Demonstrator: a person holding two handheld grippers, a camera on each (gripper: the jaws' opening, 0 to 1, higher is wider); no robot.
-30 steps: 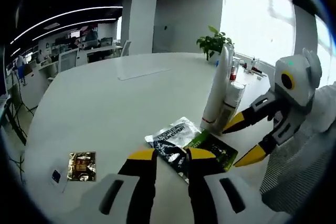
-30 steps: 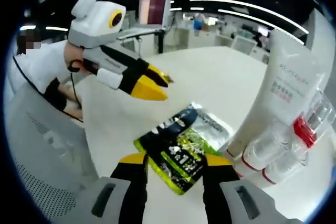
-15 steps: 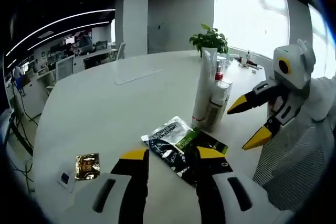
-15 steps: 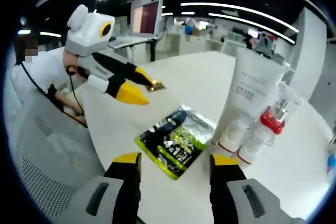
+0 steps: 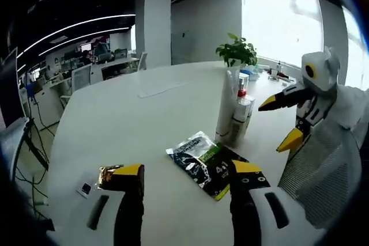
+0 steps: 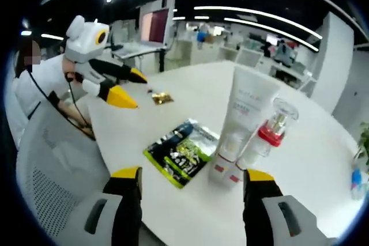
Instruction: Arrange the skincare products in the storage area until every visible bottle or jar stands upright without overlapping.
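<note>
A tall white tube [image 6: 245, 110] stands upright on the white table [image 6: 323, 165], cap down. Pressed against it are a clear pump bottle [image 6: 268, 132] with a red collar and a small white bottle [image 6: 223, 162]. In the left gripper view the same tube [image 5: 226, 105] and bottles [image 5: 240, 116] stand close together beyond two flat sachets [image 5: 209, 158]. My left gripper [image 5: 187, 171] is open and holds nothing, short of the sachets. My right gripper [image 6: 191, 174] is open too, well back from the green sachet [image 6: 183, 155]. Each gripper also shows in the other's view, right gripper [image 5: 278, 122] and left gripper [image 6: 130, 87].
A gold sachet [image 6: 161, 97] and a small card [image 5: 85, 188] lie apart on the table. A potted plant [image 5: 236, 51] and small items sit at the far edge. A mesh chair [image 6: 52, 165] and a person [image 6: 43, 79] are at the near side.
Both grippers have drawn back from the products and their jaws have spread wider. The tube, bottles and sachets stay where they were.
</note>
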